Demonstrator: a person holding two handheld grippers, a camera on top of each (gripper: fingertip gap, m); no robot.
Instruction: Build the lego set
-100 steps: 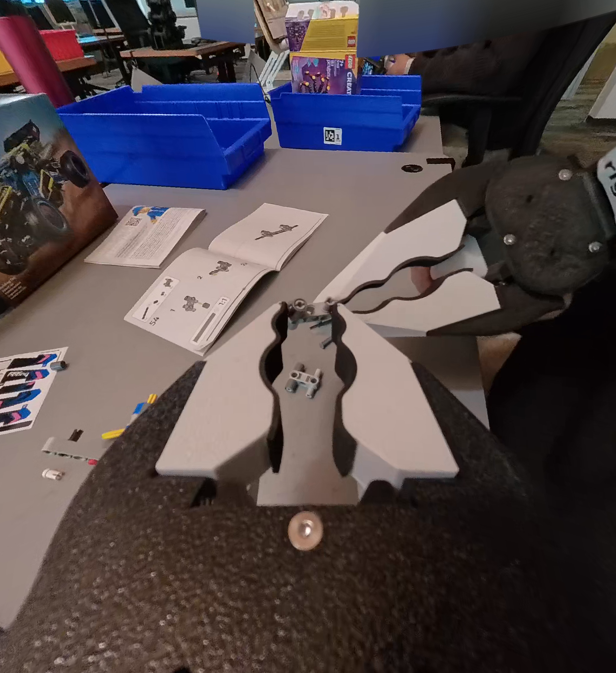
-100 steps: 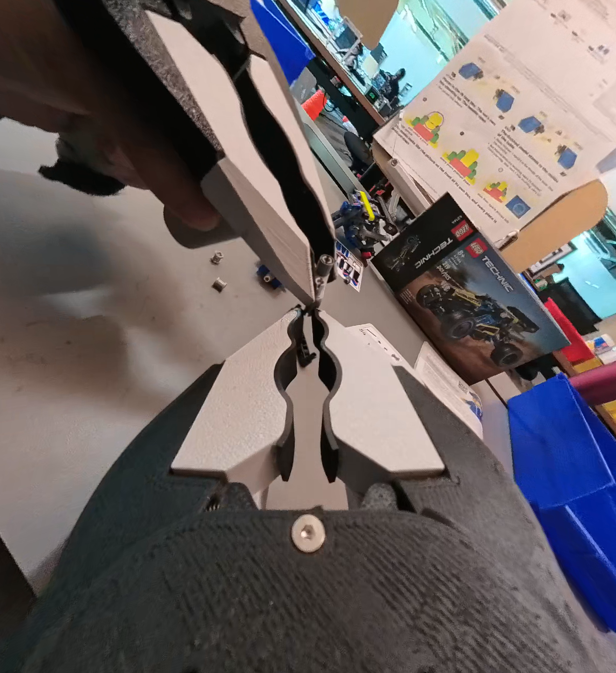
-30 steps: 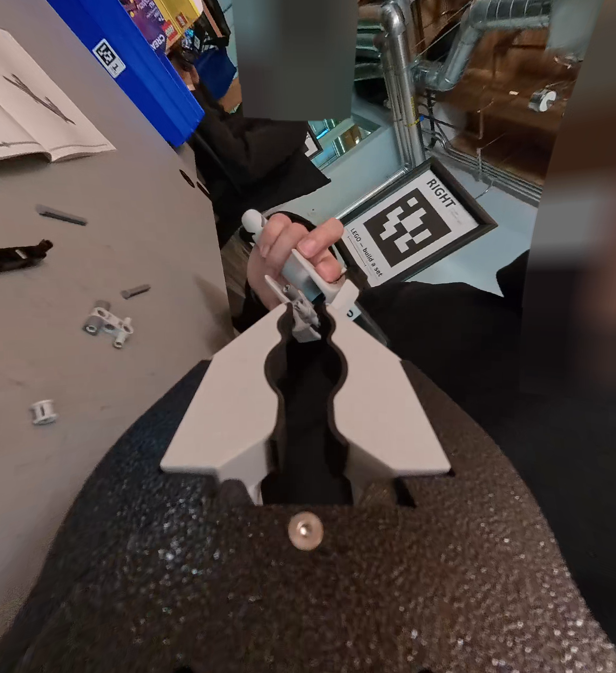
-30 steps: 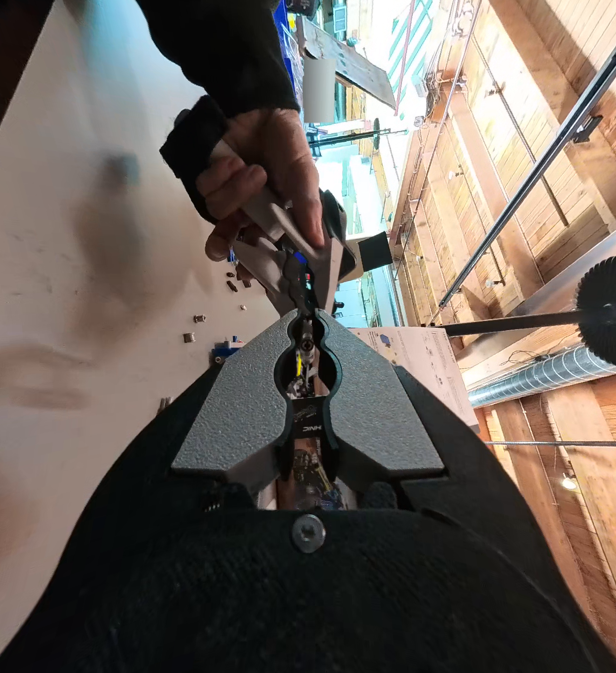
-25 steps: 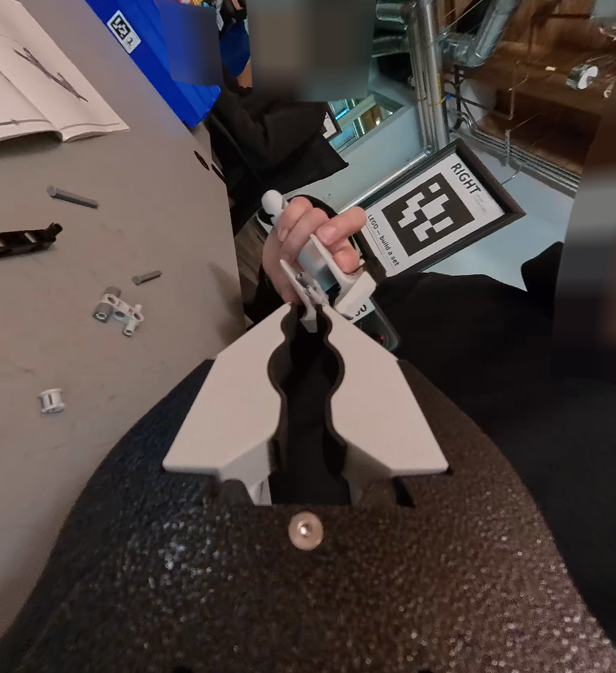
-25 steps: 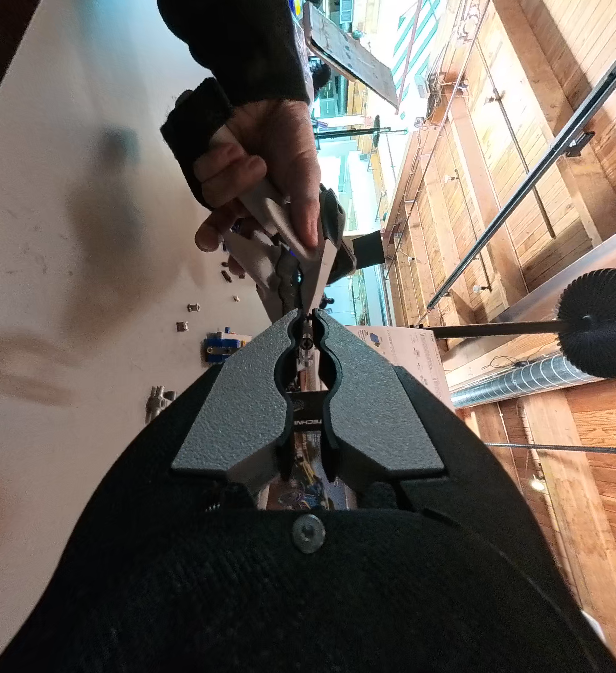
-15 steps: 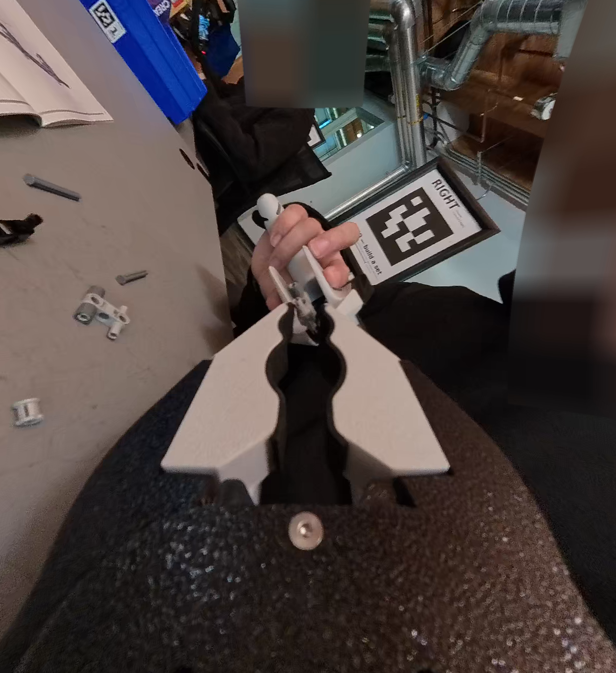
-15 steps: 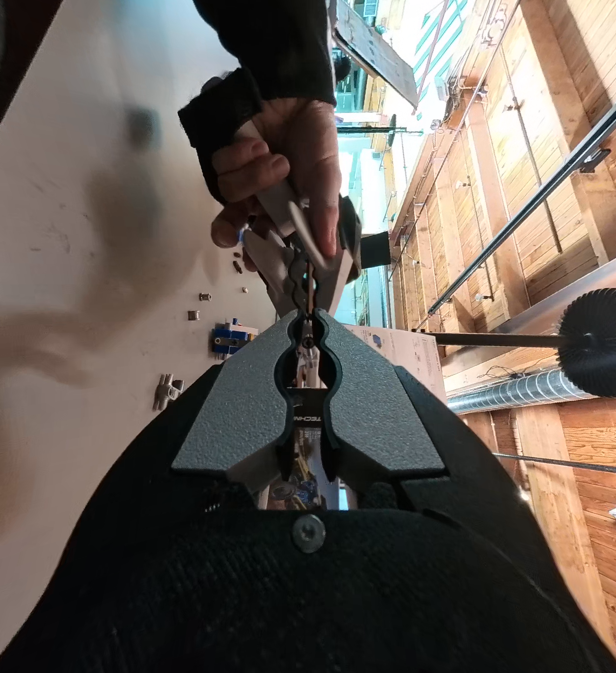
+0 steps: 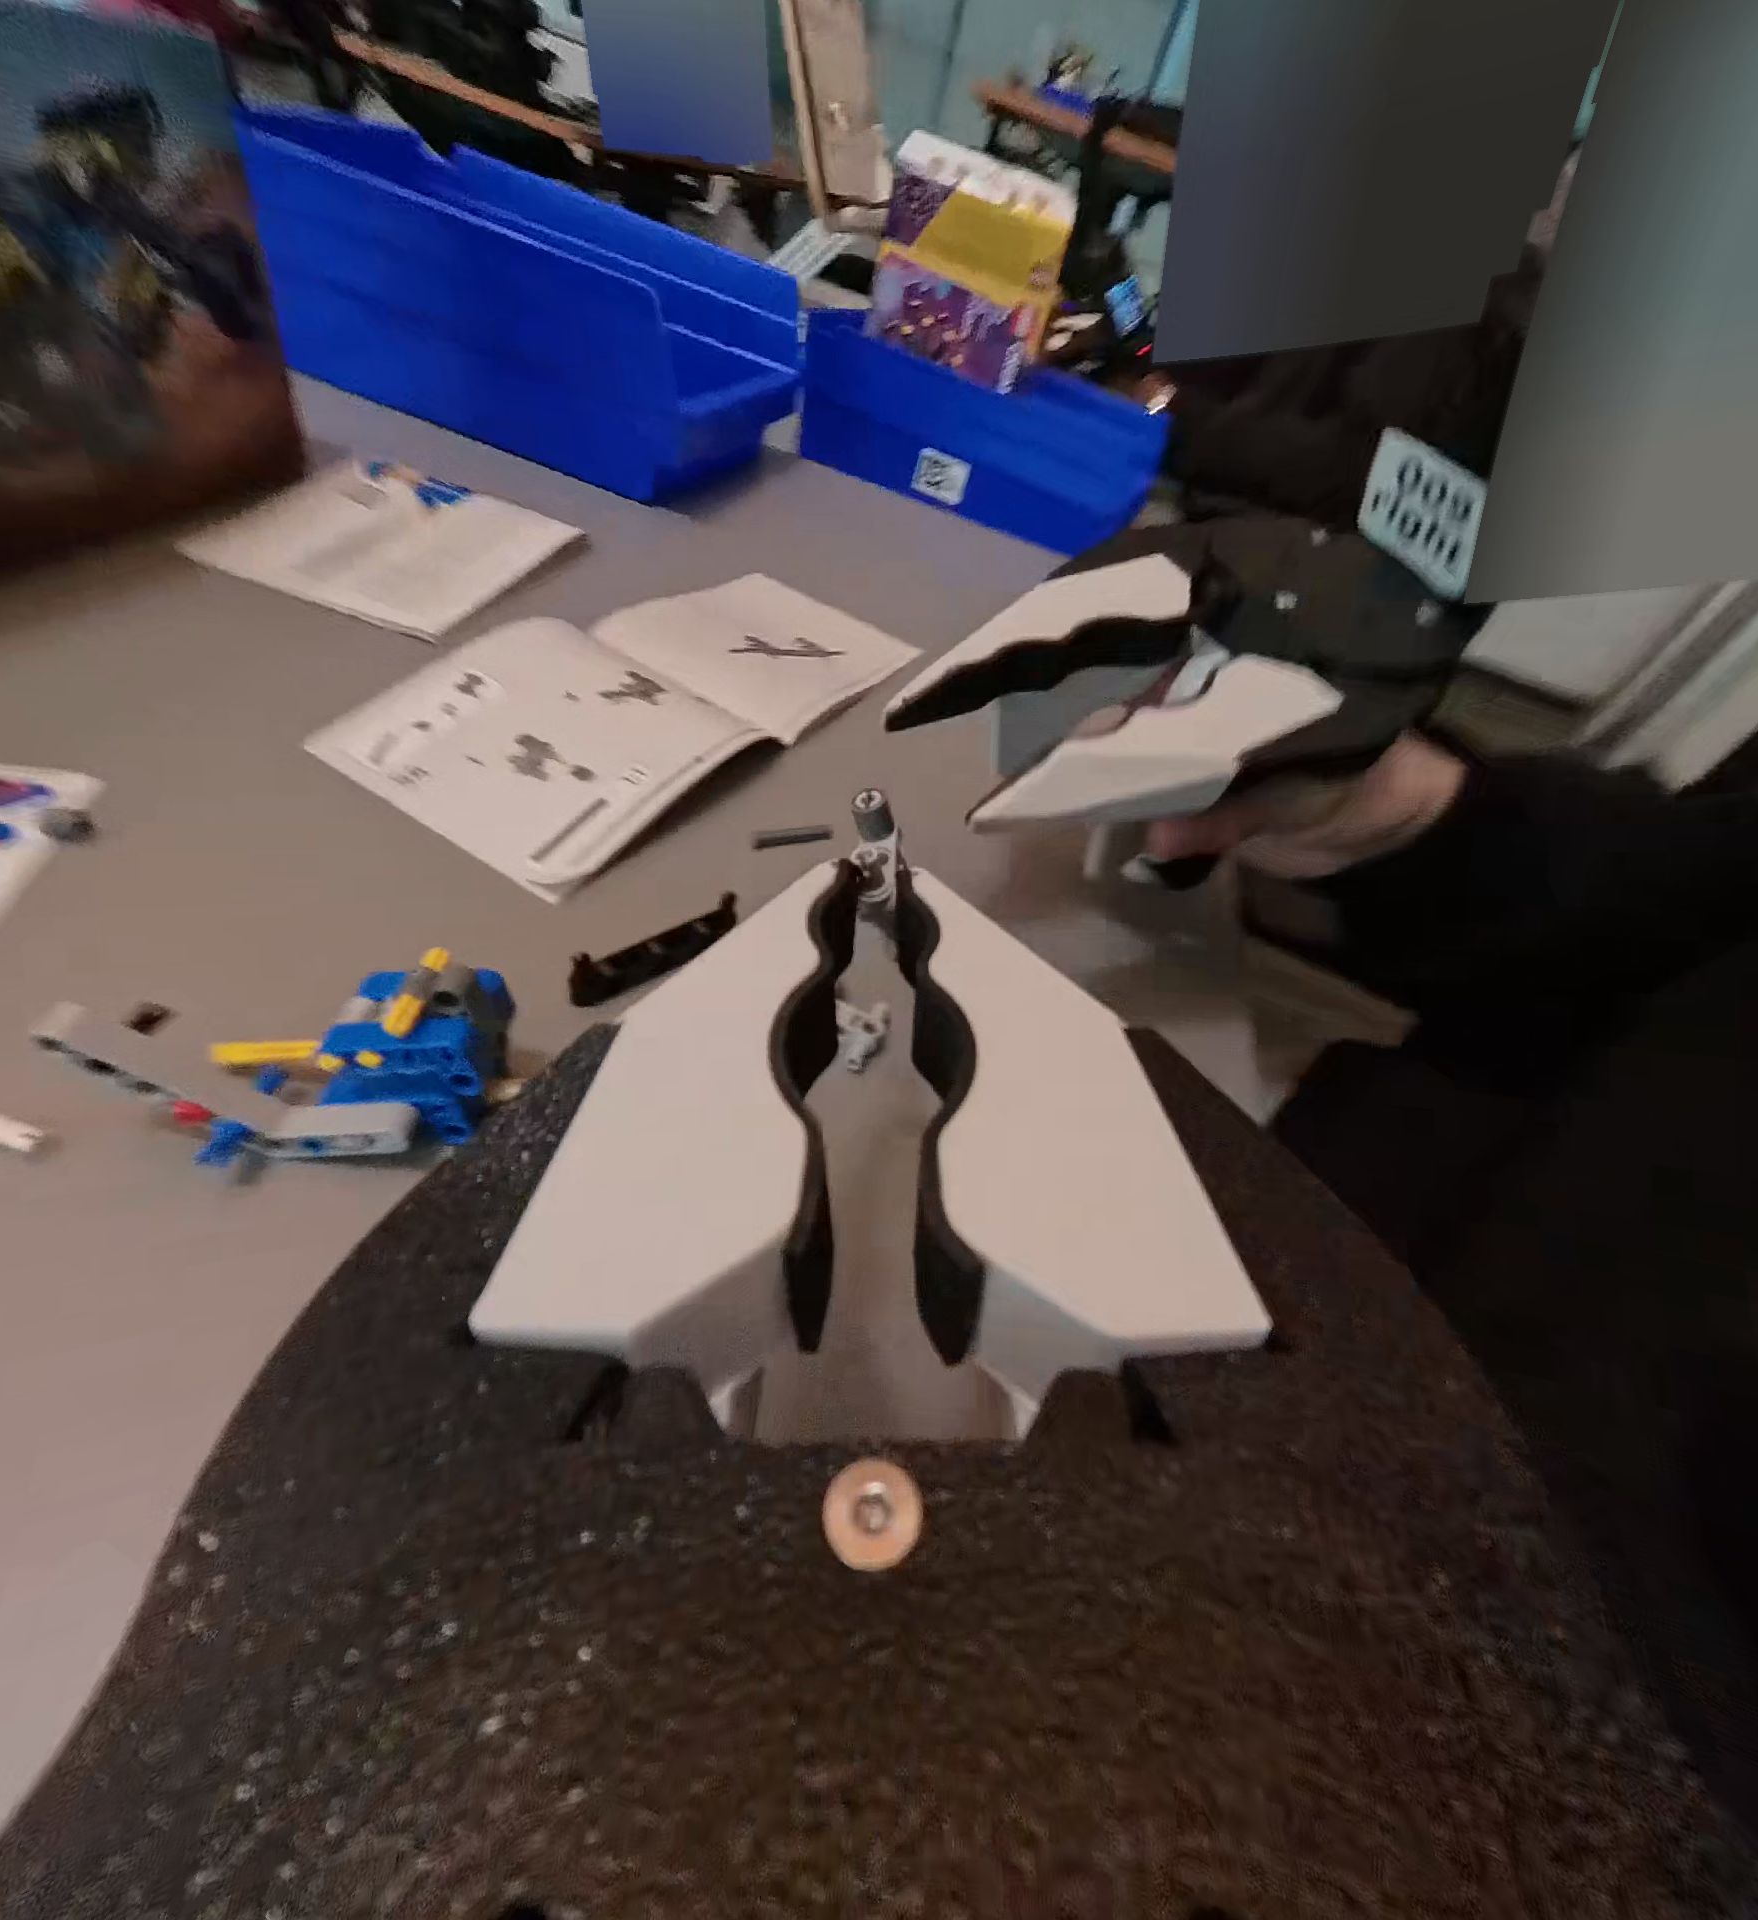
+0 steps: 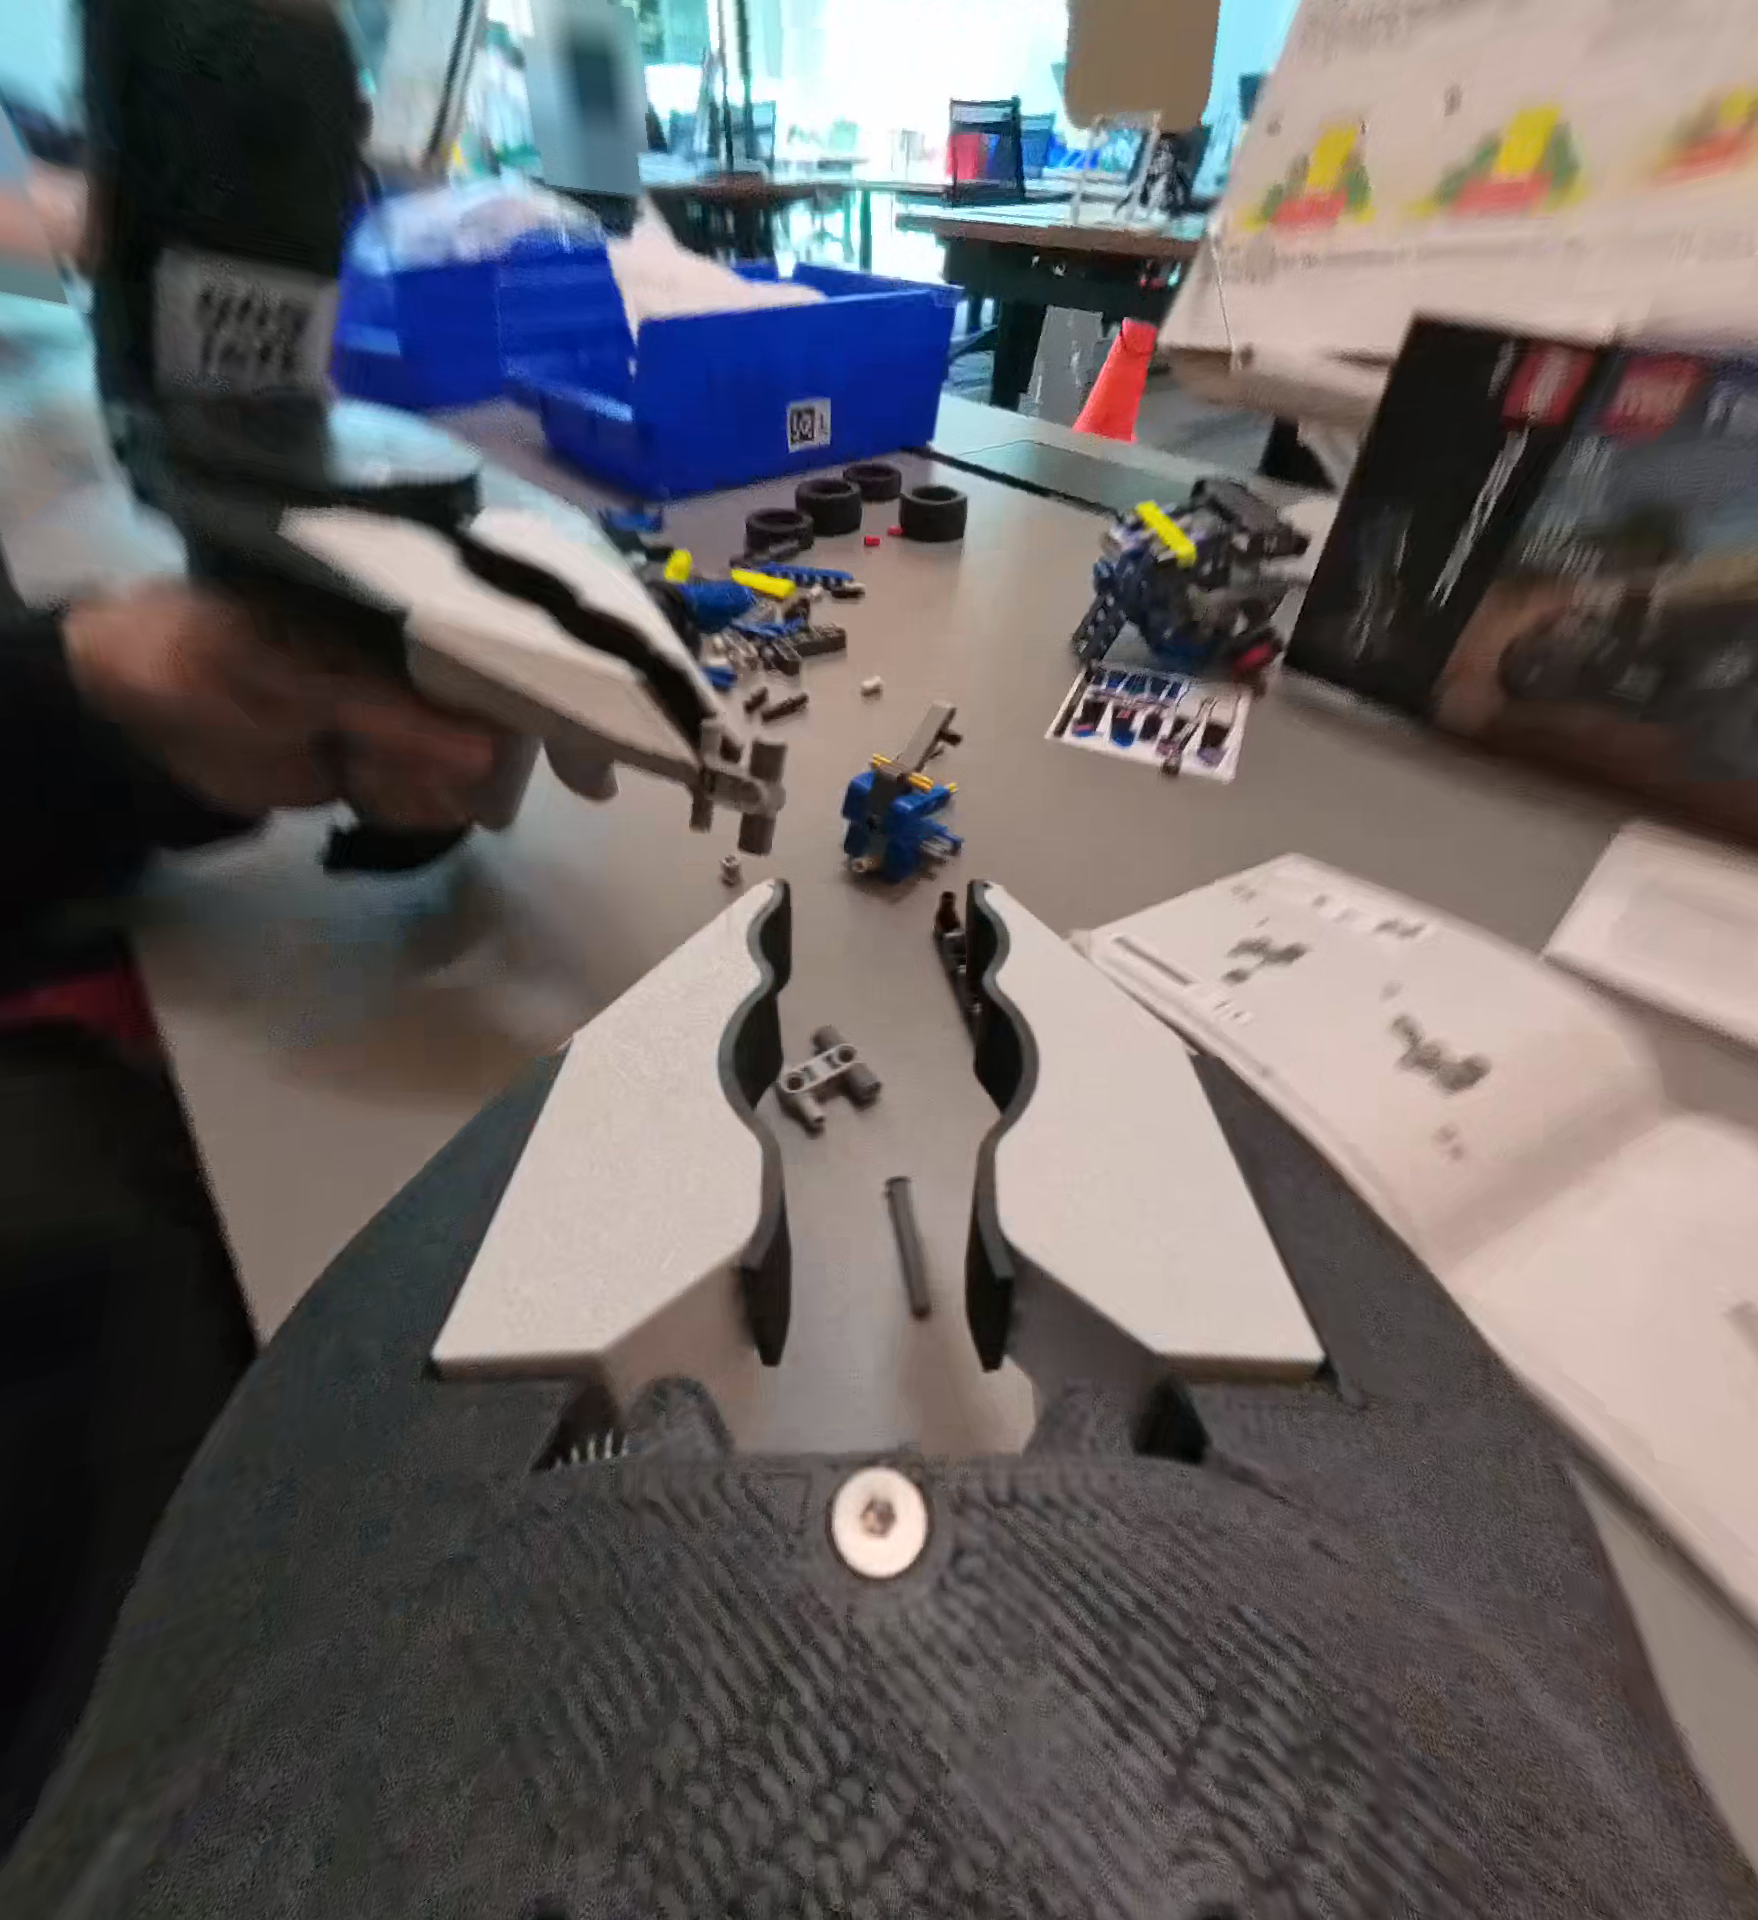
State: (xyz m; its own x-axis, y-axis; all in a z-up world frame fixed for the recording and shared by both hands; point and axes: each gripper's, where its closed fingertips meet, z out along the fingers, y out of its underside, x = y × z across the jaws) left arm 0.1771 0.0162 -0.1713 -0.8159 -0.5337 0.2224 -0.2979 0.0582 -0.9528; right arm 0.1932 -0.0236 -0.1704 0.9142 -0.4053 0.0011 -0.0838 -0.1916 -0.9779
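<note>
My left gripper (image 9: 875, 883) is shut on a small grey connector with a dark pin (image 9: 873, 831) standing up from its tips, held above the grey table. In the right wrist view it (image 10: 724, 758) comes in from the left with that piece (image 10: 745, 784). My right gripper (image 10: 873, 904) is open and empty, low over the table; in the left wrist view it (image 9: 932, 769) hangs to the right of the left tips, apart from them. Between the right fingers lie a loose grey connector (image 10: 823, 1075) and a dark axle (image 10: 906, 1247). A blue sub-assembly (image 10: 896, 810) stands just beyond.
An open instruction booklet (image 9: 594, 727) lies mid-table and a black strip piece (image 9: 646, 951) near it. A sticker sheet (image 10: 1150, 717), a part-built vehicle (image 10: 1187, 592), several black tyres (image 10: 854, 504), the set's box (image 10: 1581, 540) and blue bins (image 9: 542, 332) stand farther off. The grippers' ends are close to 5 cm from one another. The dark axle (image 10: 906, 1247) lies around 9 cm away from my right fingertips.
The two grippers were raised with their tips pressed together on the small piece. Now they have parted: the right has opened and let go, the left keeps the piece, and both point down at the table.
</note>
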